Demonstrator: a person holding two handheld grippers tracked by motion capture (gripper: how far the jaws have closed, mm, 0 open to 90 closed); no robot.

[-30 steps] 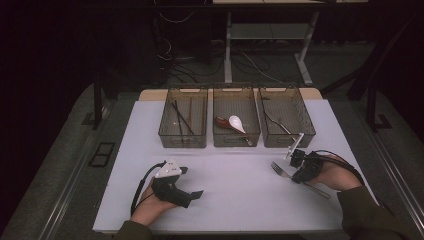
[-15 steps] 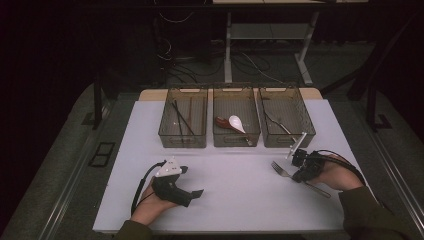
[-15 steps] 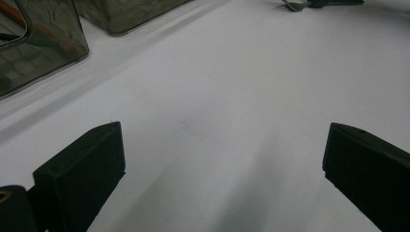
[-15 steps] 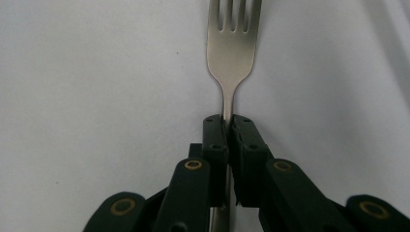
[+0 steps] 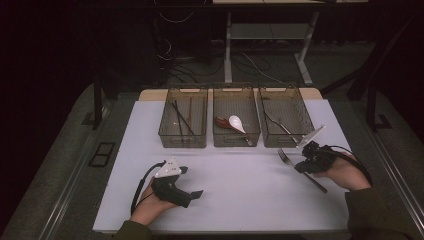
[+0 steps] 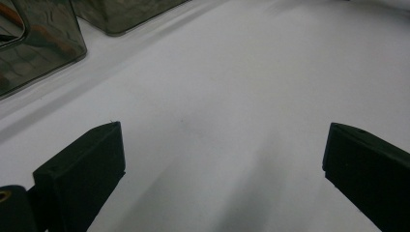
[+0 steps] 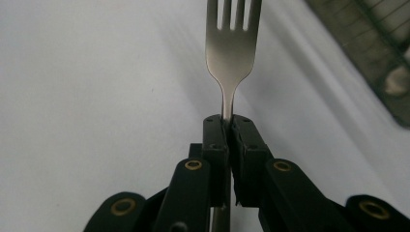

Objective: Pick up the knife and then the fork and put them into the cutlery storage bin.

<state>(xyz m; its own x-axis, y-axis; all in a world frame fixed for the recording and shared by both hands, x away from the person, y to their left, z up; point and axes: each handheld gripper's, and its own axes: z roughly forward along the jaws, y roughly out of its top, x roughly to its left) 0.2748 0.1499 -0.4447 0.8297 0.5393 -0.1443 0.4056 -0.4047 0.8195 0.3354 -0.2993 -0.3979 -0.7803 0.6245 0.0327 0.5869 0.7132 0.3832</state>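
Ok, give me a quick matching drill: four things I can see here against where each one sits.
Things:
1. fork
2. white spoon
3. chopsticks
4. left tongs

Places or states:
A. middle bin
B. open, over bare table
C. clamped in the right tongs
D. left bin

Pairs: 1-C, 2-A, 3-D, 4-B

fork [image 7: 231, 53]: bare metal, brushed satin sheen, smooth, clamped in my right gripper [image 7: 227, 126]
right gripper: matt black plastic, brass-coloured rivets
left gripper [image 6: 217, 169]: my pads look matt black, faintly grainy
table [image 5: 235, 185]: white, smooth, matt
bins [image 5: 235, 107]: smoky translucent plastic, glossy walls
spoon [image 5: 236, 123]: white, glossy, ceramic-looking
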